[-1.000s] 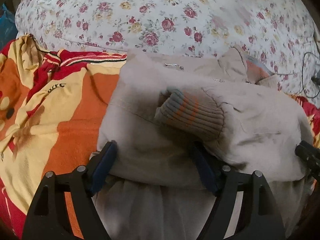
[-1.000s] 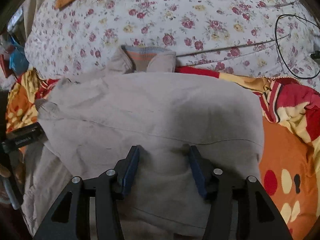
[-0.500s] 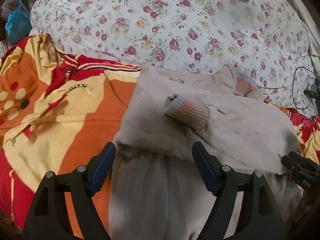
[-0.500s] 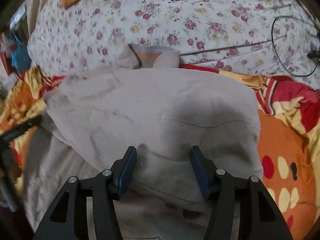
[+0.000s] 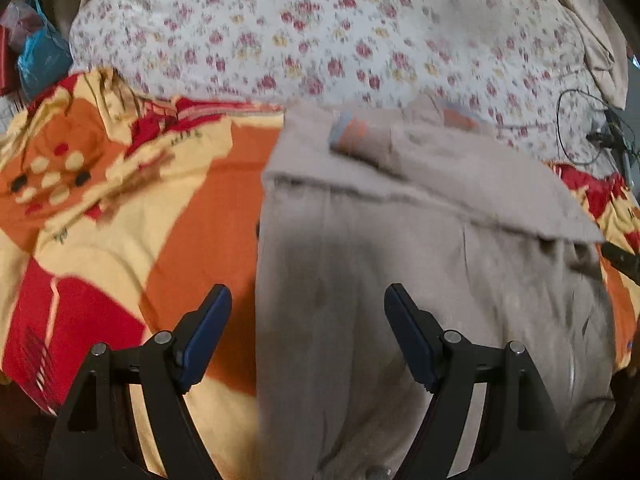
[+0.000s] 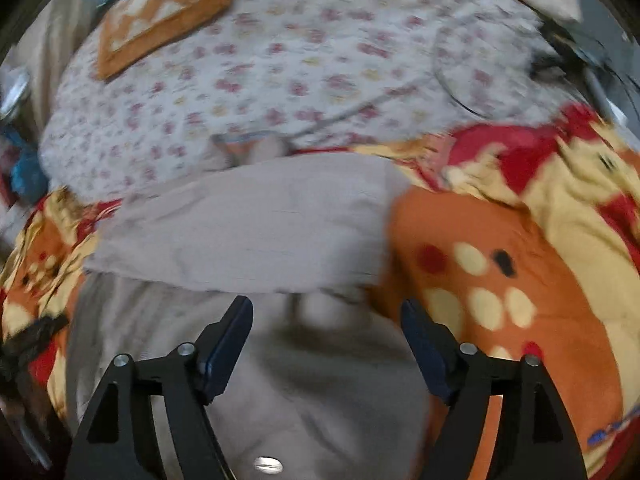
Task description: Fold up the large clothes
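Observation:
A beige jacket (image 5: 420, 280) lies on the bed, its upper part folded down over the lower. A striped ribbed cuff (image 5: 352, 138) rests on the fold near the top. My left gripper (image 5: 308, 320) hangs open above the jacket's left edge with nothing between its fingers. In the right wrist view the same jacket (image 6: 256, 232) shows its folded flap, and my right gripper (image 6: 326, 332) hovers over the lower part, its jaws opening, with no cloth pinched between them. The striped collar (image 6: 244, 146) peeks out at the jacket's far edge.
An orange, yellow and red bedsheet (image 5: 120, 220) spreads under the jacket on both sides (image 6: 520, 260). A floral quilt (image 5: 320, 32) lies beyond. A black cable (image 5: 580, 128) and plug sit at the far right. A blue bag (image 5: 36, 56) is at the far left.
Both grippers have let go of the jacket's fold and pulled back and up. The right jaws have spread wider. The folded flap now lies flat on the lower part.

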The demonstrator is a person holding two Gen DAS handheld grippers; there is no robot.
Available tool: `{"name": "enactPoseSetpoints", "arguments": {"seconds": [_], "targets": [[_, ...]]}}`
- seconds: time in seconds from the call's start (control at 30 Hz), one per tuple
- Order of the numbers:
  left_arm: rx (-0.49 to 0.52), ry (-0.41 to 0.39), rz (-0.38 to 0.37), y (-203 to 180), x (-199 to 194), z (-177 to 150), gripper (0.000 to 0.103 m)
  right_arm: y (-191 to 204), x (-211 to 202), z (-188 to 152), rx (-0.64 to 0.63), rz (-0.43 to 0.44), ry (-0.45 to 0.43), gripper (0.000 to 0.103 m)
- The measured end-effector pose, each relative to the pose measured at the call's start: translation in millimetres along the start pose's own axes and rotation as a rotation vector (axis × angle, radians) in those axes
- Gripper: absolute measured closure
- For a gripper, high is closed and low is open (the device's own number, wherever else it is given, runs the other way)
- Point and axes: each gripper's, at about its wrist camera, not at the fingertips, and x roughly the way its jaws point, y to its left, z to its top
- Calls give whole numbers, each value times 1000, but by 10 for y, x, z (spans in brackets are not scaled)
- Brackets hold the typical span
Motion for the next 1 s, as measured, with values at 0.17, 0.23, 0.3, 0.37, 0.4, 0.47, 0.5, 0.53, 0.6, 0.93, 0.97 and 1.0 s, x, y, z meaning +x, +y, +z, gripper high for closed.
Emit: {"name": "enactPoseSetpoints", "arguments": {"seconds": [0.17,0.23,0.3,0.37,0.4,0.47,0.5,0.53,0.6,0.93,0.97,1.0], "targets": [[-43,14,-20,40,61,-39,24,-52,399,-11,-30,24,75,26],[-42,19,-15,44,99,-56,24,-75,482,-28,-11,38,88,45],[-44,38,-11,64,160,-80,24,-108,440,-36,-9,30,64,90],[-65,65,-21,107,230,-108,24,-147,276,-50,-33,24,15,97],[-81,70,-31,131,260,-119,24,-192,231,-53,-28,13,2,98],[-82,57,-30,132,265,-121,24,-322,242,-49,11,-6,9,100],[-74,49,-26,117,265,-119,23,-381,294,-66,34,-19,19,101],[-62,42,-19,97,271,-126,23,-428,333,-86,48,-27,29,101],[-45,40,-7,71,270,-138,23,-426,366,-104,40,-32,43,101],[-21,27,12,58,227,-193,23,-413,-83,-250,56,84,69,44],[-21,27,13,56,225,-195,23,-394,-69,-287,44,85,90,43],[-22,26,14,55,221,-202,23,-370,-44,-333,26,82,111,40]]}}
